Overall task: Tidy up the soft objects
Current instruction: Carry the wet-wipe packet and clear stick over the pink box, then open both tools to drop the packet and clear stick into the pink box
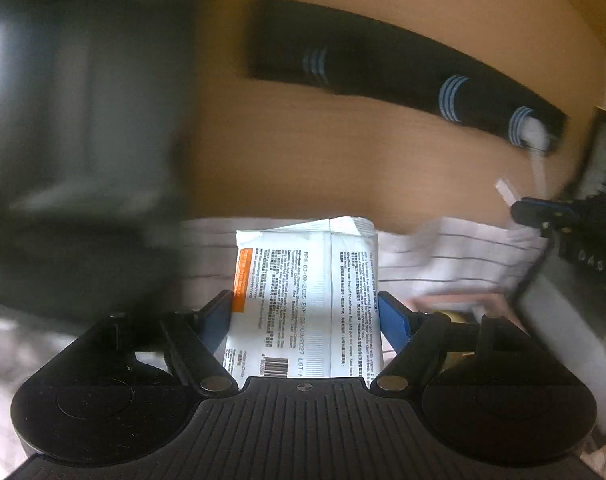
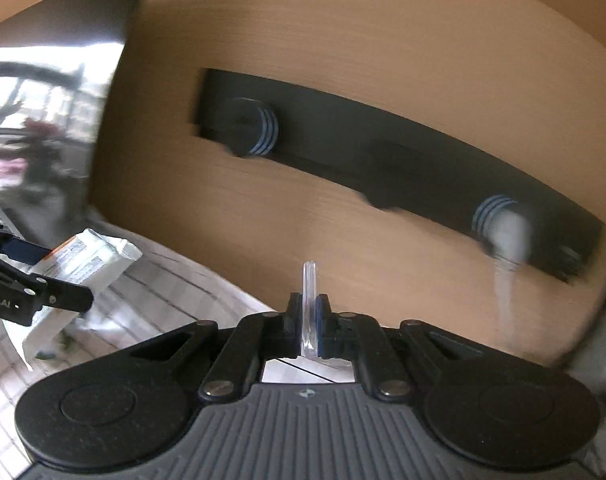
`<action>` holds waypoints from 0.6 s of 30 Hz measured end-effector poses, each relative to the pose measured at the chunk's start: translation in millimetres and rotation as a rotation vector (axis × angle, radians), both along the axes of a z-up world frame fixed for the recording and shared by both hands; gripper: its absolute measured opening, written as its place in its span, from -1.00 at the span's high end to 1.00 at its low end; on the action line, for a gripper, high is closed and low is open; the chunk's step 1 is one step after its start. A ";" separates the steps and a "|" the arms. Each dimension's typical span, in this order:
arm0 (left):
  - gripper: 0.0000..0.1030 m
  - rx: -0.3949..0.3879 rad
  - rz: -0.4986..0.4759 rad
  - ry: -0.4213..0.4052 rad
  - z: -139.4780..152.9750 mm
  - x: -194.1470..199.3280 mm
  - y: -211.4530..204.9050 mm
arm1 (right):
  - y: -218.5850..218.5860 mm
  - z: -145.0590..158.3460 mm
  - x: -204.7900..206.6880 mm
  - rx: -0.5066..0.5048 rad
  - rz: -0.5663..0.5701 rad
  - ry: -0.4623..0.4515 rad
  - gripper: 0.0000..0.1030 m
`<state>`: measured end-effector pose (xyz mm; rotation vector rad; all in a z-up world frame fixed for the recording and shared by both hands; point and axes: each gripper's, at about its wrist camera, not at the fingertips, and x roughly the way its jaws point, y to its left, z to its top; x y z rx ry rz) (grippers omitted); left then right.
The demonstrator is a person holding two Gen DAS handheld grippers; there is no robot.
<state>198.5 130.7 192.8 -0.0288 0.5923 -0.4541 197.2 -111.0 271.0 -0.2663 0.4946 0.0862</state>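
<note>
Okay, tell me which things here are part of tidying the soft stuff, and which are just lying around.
In the job:
wipes pack, held in left tongs
clear strip, pinched in right tongs

Lying about:
black hook rail on the wooden panel
striped cloth

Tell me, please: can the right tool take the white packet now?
Probably not. The right tool is shut on a clear plastic strip, so it has no free jaws, and the white packet is already clamped in the left tool.
</note>
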 end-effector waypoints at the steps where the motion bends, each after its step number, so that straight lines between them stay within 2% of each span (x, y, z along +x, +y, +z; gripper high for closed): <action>1: -0.57 -0.003 -0.037 0.005 0.5 1.0 -16.5 | -11.6 -1.0 -3.2 0.004 -0.025 0.001 0.88; 8: -0.58 -0.026 -0.252 0.075 -12.9 11.8 -125.2 | -84.0 -10.6 -40.7 0.054 -0.174 0.015 0.88; 15: -0.59 -0.137 -0.349 0.231 -50.9 39.1 -197.9 | -111.5 -54.9 -79.3 0.094 -0.227 0.100 0.87; 16: -0.59 -0.123 -0.352 0.252 -58.2 41.0 -204.4 | -110.7 -62.3 -81.4 0.093 -0.227 0.111 0.87; 18: -0.58 -0.036 -0.334 0.297 -82.5 48.4 -222.6 | -107.4 -78.4 -80.6 0.083 -0.219 0.137 0.88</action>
